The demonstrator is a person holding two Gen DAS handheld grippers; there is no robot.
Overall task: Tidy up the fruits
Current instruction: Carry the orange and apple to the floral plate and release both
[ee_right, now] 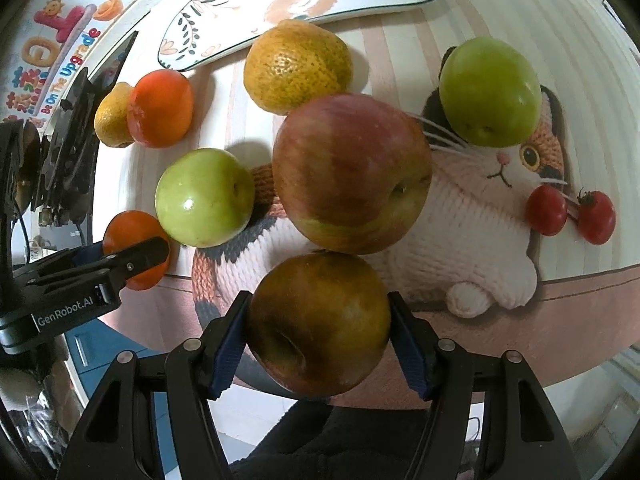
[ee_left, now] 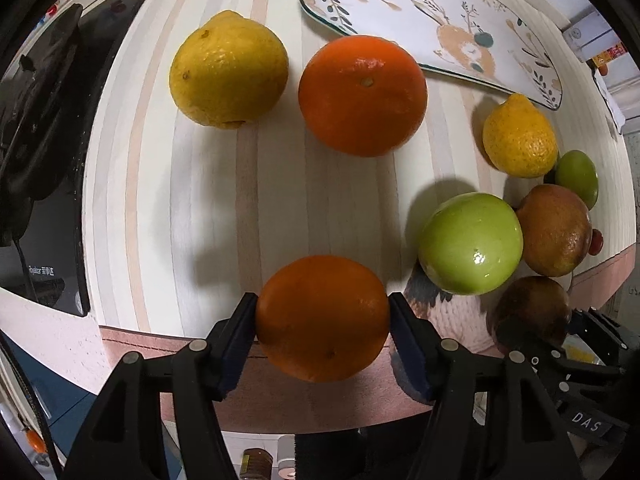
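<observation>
The left gripper [ee_left: 322, 312] is clamped on a smooth, evenly coloured orange [ee_left: 322, 318], both blue pads pressed to its sides, at the near edge of the patterned table mat [ee_left: 200, 184]. The right gripper [ee_right: 319, 322] grasps a dull brownish-red apple [ee_right: 319, 322] with a deep dimple facing the camera, also at the mat's near edge, touching a larger red apple [ee_right: 352, 172] just beyond it.

Counted across both views: two oranges, the held one and another [ee_left: 362, 95] near the middle of the mat; two pebbly yellow lemons, one [ee_left: 228, 69] toward the far left, one [ee_left: 519, 136] by the floral plate [ee_left: 460, 4] at the far edge; two glossy green apples [ee_right: 205, 198] [ee_right: 490, 92]; two reddish apples; two cherry tomatoes [ee_right: 546, 210] [ee_right: 597, 217] toward the right edge, on the knitted-cat print.
</observation>
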